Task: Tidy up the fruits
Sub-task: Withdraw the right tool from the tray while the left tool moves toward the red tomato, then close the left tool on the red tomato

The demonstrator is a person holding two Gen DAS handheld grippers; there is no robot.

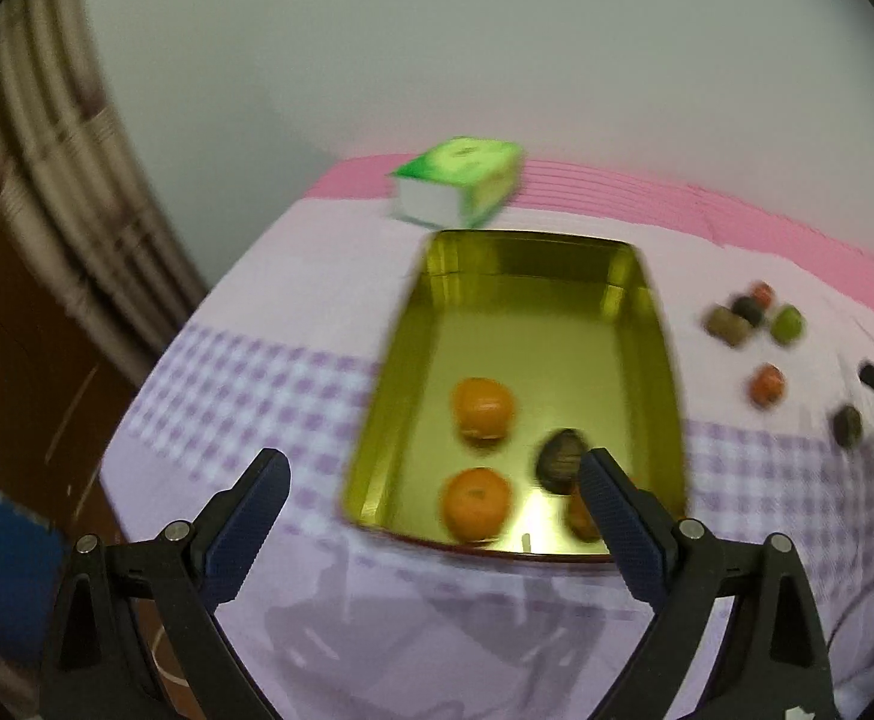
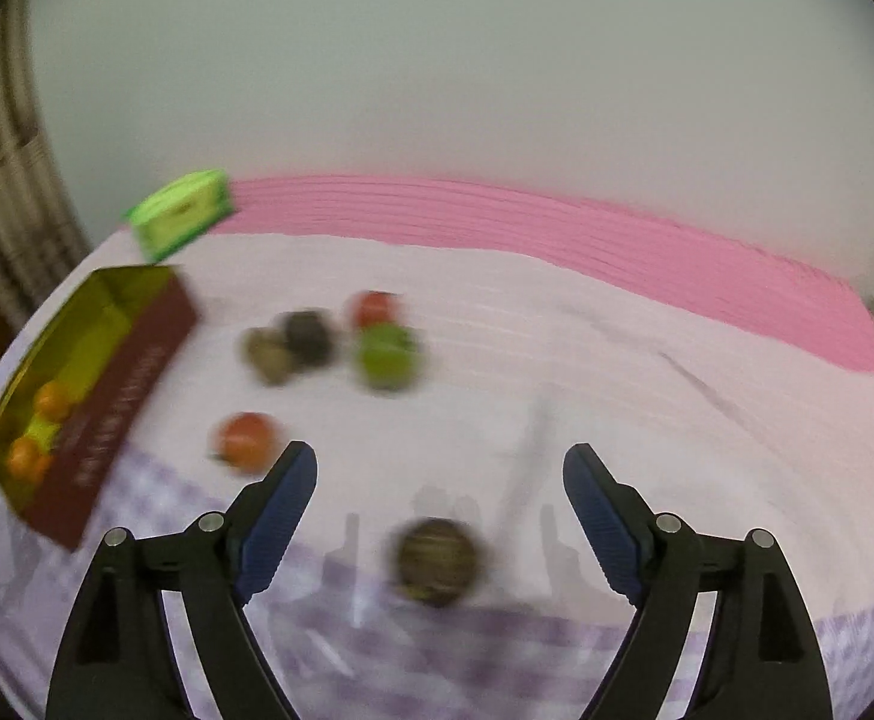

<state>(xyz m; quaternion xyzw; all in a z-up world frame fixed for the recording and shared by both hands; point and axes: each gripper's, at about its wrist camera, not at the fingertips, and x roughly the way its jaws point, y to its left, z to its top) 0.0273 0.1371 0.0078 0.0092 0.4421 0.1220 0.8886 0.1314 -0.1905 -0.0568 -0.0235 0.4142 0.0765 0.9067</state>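
A gold tin tray (image 1: 652,324) holds two oranges (image 1: 483,408) (image 1: 475,503), a dark brown fruit (image 1: 559,459) and another orange fruit partly hidden behind my finger. My left gripper (image 1: 434,468) is open and empty above the tray's near end. My right gripper (image 2: 439,462) is open and empty, with a brown round fruit (image 2: 435,561) lying between its fingers on the cloth. Beyond it lie a red-orange fruit (image 2: 245,439), a green fruit (image 2: 387,357), a red fruit (image 2: 374,307) and two dark fruits (image 2: 308,333) (image 2: 266,354). The tray (image 2: 119,384) shows at the left in the right wrist view.
A green tissue box (image 1: 460,186) stands behind the tray; it also shows in the right wrist view (image 2: 182,210). The table has a lilac checked cloth (image 1: 245,378) with a pink band at the back. Its left edge drops to a brown floor. Both views are motion-blurred.
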